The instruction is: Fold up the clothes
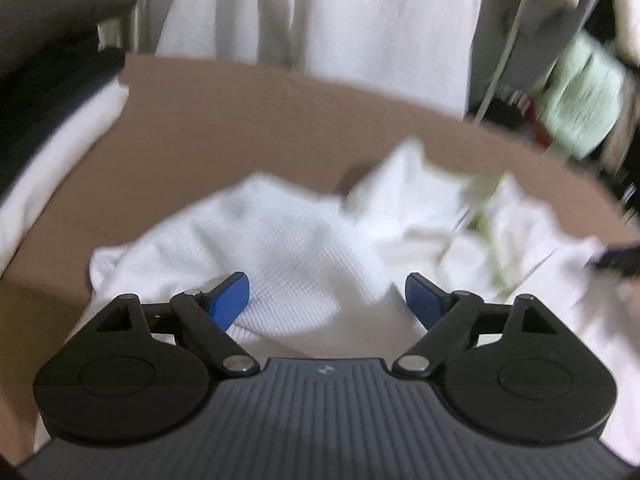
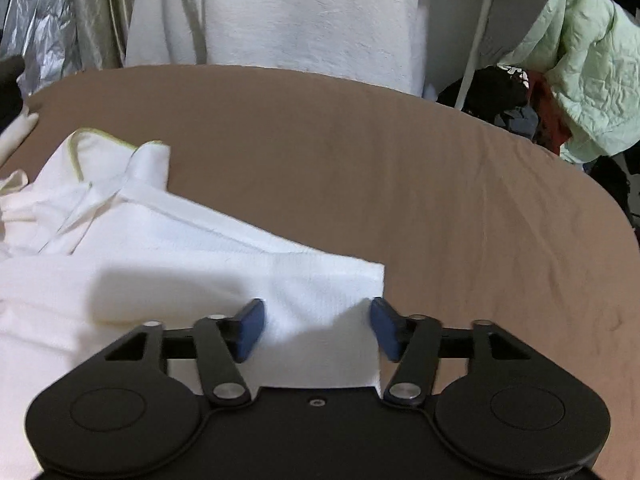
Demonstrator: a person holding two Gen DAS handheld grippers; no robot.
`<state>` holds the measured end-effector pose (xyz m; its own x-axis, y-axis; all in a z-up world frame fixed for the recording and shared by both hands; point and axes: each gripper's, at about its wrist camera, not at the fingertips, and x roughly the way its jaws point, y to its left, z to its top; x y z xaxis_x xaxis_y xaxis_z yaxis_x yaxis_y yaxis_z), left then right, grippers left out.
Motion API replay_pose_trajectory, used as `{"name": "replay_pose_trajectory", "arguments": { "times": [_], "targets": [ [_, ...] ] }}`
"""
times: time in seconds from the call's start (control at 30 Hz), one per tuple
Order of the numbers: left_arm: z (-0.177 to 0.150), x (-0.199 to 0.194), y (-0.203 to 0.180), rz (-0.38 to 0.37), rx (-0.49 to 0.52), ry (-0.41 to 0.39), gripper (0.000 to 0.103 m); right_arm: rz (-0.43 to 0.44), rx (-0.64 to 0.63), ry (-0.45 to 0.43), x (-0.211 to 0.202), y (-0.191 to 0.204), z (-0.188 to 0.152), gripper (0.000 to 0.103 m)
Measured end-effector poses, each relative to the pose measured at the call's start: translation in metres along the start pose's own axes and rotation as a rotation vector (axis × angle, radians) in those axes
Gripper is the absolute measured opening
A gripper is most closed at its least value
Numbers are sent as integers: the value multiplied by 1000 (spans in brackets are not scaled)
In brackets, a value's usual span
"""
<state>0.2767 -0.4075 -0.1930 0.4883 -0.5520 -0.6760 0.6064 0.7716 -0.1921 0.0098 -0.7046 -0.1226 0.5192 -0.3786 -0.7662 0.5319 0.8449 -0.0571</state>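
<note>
While left view blurs | white garment [image 2: 192, 264] cut off | right tongs [image 2: 318, 328] parted

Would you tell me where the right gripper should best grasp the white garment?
Probably the squared corner of the white garment lying flat between the open right gripper pads: its free edges meet on the brown surface, so come from above and pinch there.
</note>
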Motion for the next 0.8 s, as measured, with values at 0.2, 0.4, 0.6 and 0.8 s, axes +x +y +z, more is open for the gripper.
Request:
{"name": "replay_pose_trajectory", "arguments": {
  "times": [0.2, 0.4, 0.6, 0.8],
  "targets": [
    [23, -22, 6, 94, -6, -127, 3, -34, -45, -116, 14, 1, -8, 4],
    [53, -58, 42, 91, -163, -307, 18, -40, -46, -257, -13, -5, -3, 4],
    [33, -34, 97, 156, -330, -165, 71, -104, 24, -202, 4, -25, -2, 4],
    [34, -16, 124, 80, -346, -68, 80, -44, 130, -83, 23, -36, -9, 35]
  ]
}}
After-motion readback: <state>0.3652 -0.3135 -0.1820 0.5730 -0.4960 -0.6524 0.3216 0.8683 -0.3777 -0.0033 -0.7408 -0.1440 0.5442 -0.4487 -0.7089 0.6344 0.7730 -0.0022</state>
